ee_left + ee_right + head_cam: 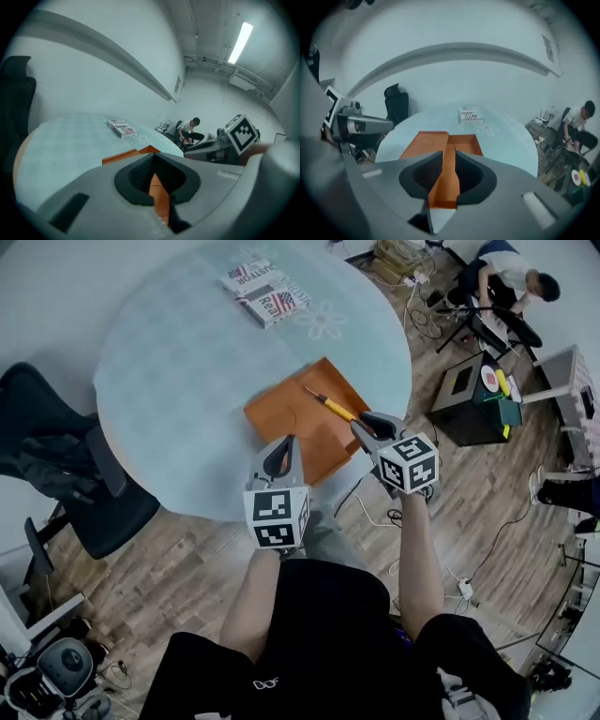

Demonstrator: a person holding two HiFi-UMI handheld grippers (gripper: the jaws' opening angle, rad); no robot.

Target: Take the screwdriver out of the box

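An open orange box [298, 423] lies flat near the front edge of the round table [178, 381]. The screwdriver [333, 407], with a yellow handle and a thin metal shaft, rests inside it, slanting toward the right. My right gripper [364, 424] hovers at the handle's near end with its jaws apart and nothing between them. In the right gripper view the box [461, 143] fills the gap, and only the screwdriver's tip [455, 148] peeks out. My left gripper [281, 450] hangs over the box's near corner with its fingertips together and holding nothing. The box [125, 155] also shows in the left gripper view.
Two printed cartons [262, 292] lie at the table's far side. A black office chair [70, 474] stands on the left. On the wooden floor to the right are a black case [473, 395] and cables; a person [511, 277] sits beyond.
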